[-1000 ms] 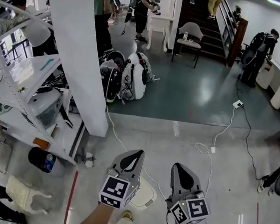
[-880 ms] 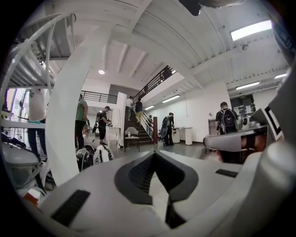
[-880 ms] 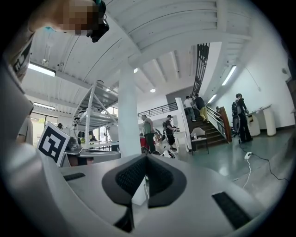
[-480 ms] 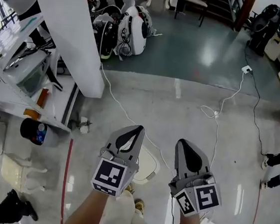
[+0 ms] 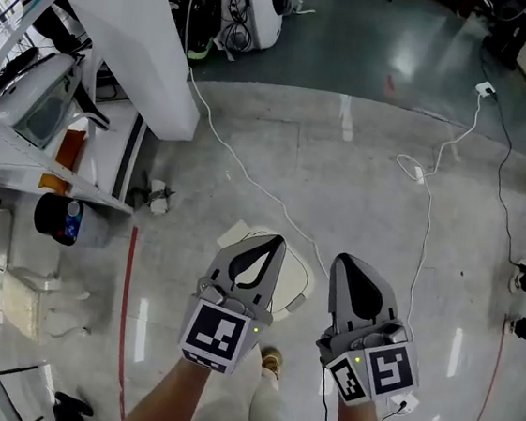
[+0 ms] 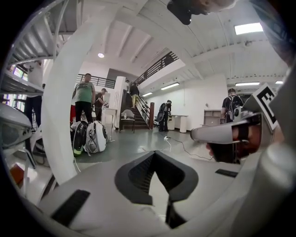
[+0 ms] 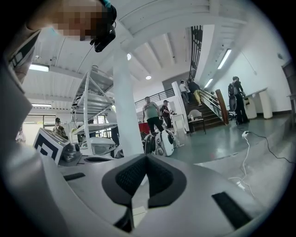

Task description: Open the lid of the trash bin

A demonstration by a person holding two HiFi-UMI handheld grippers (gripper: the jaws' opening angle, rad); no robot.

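I am looking along my grey right claw (image 7: 147, 158). Its two jaws are meeting at the tips, and the black ribbed pads (image 7: 132, 177) are arching round a hollow that is holding nothing. A black-and-white marker cube (image 7: 46, 147) is showing at the left. Ahead, a white square pillar (image 7: 126, 106) is rising beside white rounded machines (image 7: 164, 141) on the grey glossy floor (image 7: 217, 148). A white cable with a plug block (image 7: 245, 134) is trailing at the right. People (image 7: 150, 113) are standing near a dark staircase (image 7: 206, 111).

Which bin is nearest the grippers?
The white bin, peeking out beside the left gripper. The black bin sits far off to the left.
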